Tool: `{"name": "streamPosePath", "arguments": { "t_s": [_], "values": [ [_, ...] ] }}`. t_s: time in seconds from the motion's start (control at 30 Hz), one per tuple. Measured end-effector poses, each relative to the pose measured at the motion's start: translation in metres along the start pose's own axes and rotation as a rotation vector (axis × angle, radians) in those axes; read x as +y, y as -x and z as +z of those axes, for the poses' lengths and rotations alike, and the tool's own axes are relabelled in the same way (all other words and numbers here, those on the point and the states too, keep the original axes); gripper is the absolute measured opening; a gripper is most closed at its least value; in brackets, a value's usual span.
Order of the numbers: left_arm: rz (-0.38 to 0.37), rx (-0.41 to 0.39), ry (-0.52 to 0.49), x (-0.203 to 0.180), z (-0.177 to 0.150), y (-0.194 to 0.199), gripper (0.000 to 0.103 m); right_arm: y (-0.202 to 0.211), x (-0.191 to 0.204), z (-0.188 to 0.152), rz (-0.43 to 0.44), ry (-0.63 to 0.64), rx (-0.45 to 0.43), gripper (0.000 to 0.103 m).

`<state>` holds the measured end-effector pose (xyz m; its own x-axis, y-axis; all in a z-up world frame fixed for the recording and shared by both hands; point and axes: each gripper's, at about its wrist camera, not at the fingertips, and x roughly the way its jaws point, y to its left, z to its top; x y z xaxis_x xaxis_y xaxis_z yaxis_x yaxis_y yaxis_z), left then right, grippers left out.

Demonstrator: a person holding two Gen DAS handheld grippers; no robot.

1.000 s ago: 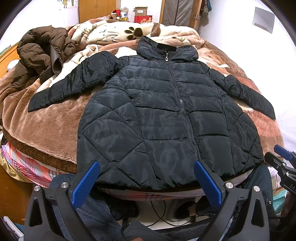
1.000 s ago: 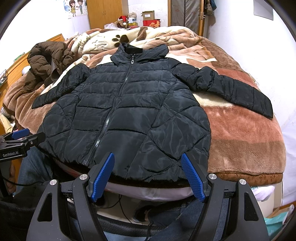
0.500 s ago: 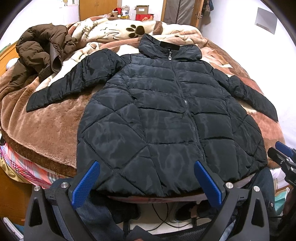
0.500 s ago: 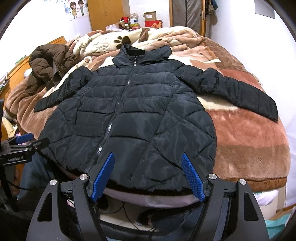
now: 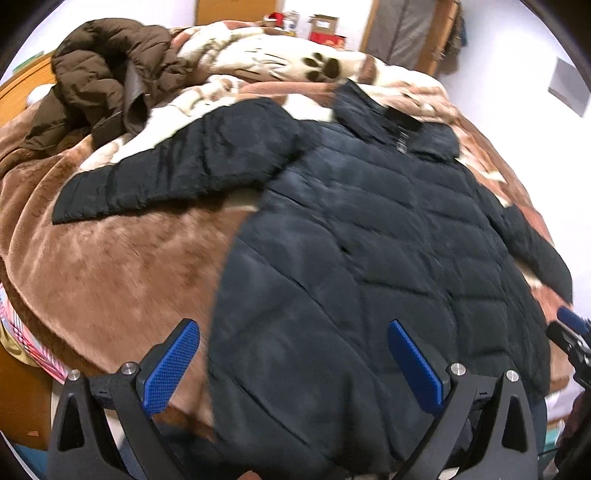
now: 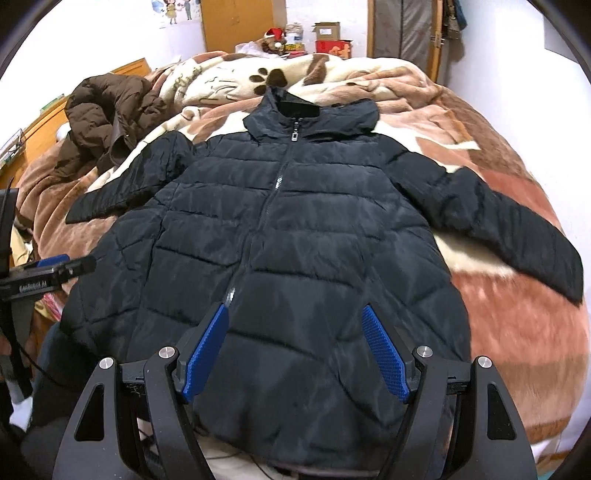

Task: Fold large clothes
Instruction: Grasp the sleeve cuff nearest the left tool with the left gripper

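Over black jacket hem, L claw & R claw level, both spread wide, empty

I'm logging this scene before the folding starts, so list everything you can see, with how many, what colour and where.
Black puffer jacket: one, black, spread flat on the bed, zipped, sleeves out to both sides.
Brown jacket: one, dark brown, crumpled at the bed's far left.
Blanket: one, brown, pink and cream with paw prints, covering the bed.
Cardboard boxes: two, one tan and one red, behind the bed.
Wardrobe: one, orange wood, back wall.
Left gripper: one, black with blue pads, open, over the jacket's hem.
Right gripper: one, black with blue pads, open, over the hem.
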<state>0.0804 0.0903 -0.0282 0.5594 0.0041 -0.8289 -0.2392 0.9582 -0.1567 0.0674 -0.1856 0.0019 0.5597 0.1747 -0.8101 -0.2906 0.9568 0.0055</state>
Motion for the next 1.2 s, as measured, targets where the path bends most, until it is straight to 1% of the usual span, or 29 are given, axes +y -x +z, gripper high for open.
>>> {"name": "streamPosePath", "arguments": {
  "t_s": [0.13,0.17,0.2,0.33,0.5,0.57,0.63,0.7,0.8,0.87,0.93,1.0,1.03,1.13,1.17,1.2],
  "values": [
    [0.032,-0.02,0.054,0.033,0.025,-0.016,0.103,-0.02,0.003,0.02,-0.004,0.027,0.007,0.075],
    [0.053,-0.022,0.067,0.041,0.031,-0.021,0.101,-0.026,0.003,0.024,-0.005,0.032,0.009,0.075],
    [0.074,-0.022,0.086,0.05,0.036,-0.026,0.096,-0.031,0.003,0.028,-0.008,0.036,0.012,0.075],
    [0.126,-0.017,0.145,0.086,0.054,-0.046,0.095,-0.054,0.004,0.045,-0.02,0.055,0.027,0.075],
    [0.137,-0.005,0.231,0.132,0.072,-0.072,0.095,-0.082,0.008,0.058,-0.03,0.085,0.053,0.075],
    [0.144,0.006,0.267,0.147,0.078,-0.083,0.095,-0.091,0.007,0.061,-0.028,0.086,0.067,0.075],
    [0.17,0.008,0.313,0.164,0.082,-0.093,0.095,-0.099,0.005,0.062,-0.032,0.078,0.079,0.075],
    [0.19,0.004,0.349,0.179,0.086,-0.103,0.095,-0.106,0.003,0.063,-0.033,0.065,0.093,0.075],
    [0.188,-0.009,0.423,0.202,0.088,-0.115,0.095,-0.114,-0.003,0.06,-0.042,0.057,0.11,0.075],
    [0.201,-0.021,0.463,0.214,0.091,-0.123,0.095,-0.12,-0.007,0.058,-0.057,0.056,0.122,0.075],
    [0.195,-0.035,0.494,0.222,0.092,-0.128,0.091,-0.125,-0.012,0.056,-0.066,0.05,0.134,0.075],
    [0.214,-0.06,0.504,0.229,0.094,-0.133,0.084,-0.129,-0.017,0.053,-0.076,0.045,0.145,0.075],
    [0.219,-0.069,0.505,0.231,0.096,-0.136,0.082,-0.131,-0.018,0.052,-0.08,0.044,0.147,0.075],
    [0.24,-0.082,0.497,0.232,0.102,-0.143,0.069,-0.135,-0.022,0.051,-0.088,0.041,0.151,0.075],
    [0.249,-0.081,0.486,0.231,0.105,-0.144,0.059,-0.135,-0.023,0.051,-0.091,0.041,0.149,0.075],
    [0.248,-0.083,0.476,0.231,0.108,-0.143,0.045,-0.136,-0.024,0.051,-0.096,0.043,0.148,0.075]
  ]
}}
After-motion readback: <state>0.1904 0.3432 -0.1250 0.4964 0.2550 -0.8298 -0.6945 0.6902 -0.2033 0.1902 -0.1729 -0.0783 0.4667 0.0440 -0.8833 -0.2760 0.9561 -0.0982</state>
